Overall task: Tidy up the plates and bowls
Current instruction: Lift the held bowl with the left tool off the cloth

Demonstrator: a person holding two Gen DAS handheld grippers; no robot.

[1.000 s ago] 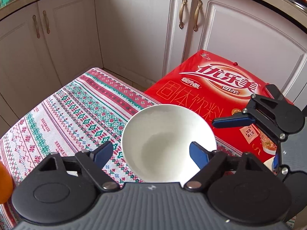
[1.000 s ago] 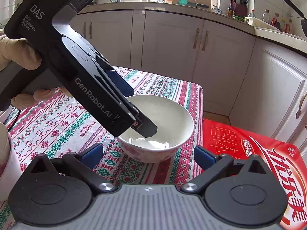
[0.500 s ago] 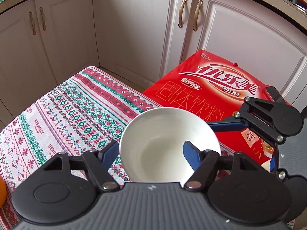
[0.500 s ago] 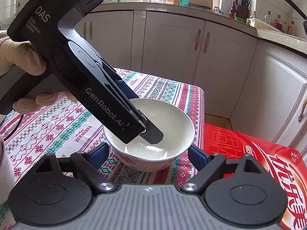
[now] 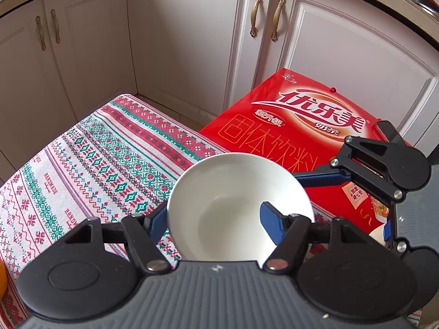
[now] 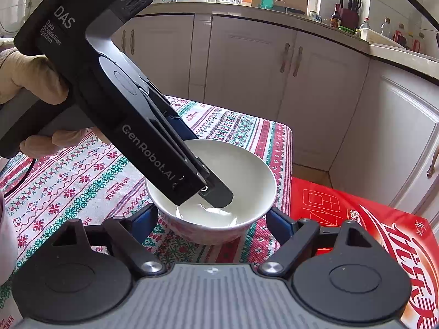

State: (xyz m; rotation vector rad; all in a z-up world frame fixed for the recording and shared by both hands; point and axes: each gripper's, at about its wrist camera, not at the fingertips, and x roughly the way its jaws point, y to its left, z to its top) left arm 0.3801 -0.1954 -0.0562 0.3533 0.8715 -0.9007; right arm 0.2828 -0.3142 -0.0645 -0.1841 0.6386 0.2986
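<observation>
Bowl: white, empty, upright on the patterned cloth, near the table's corner closest to the red box; rosy print shows on its outer wall in the right wrist view.

Left gripper: straddles the bowl's rim on the side away from the box, one finger outside the wall, the other inside the basin. Jaws are closing, with the wall between them. Whether the pads already press cannot be told.

Right gripper: brackets the whole bowl from its near side, a finger at each flank low on the wall. Jaws are closing, with the bowl between them. The pads look just beside the wall, and contact cannot be told.

Handling: looks like glazed ceramic, so stiff, fairly weighty for its size, slick under the pads and liable to chip if knocked.

Where to hold: the rim pinch probably gives the surer hold; a grip across the rounded wall could slide upward, so seat it low.

Risk: two grippers squeezing one bowl could tip it toward the table edge.
</observation>
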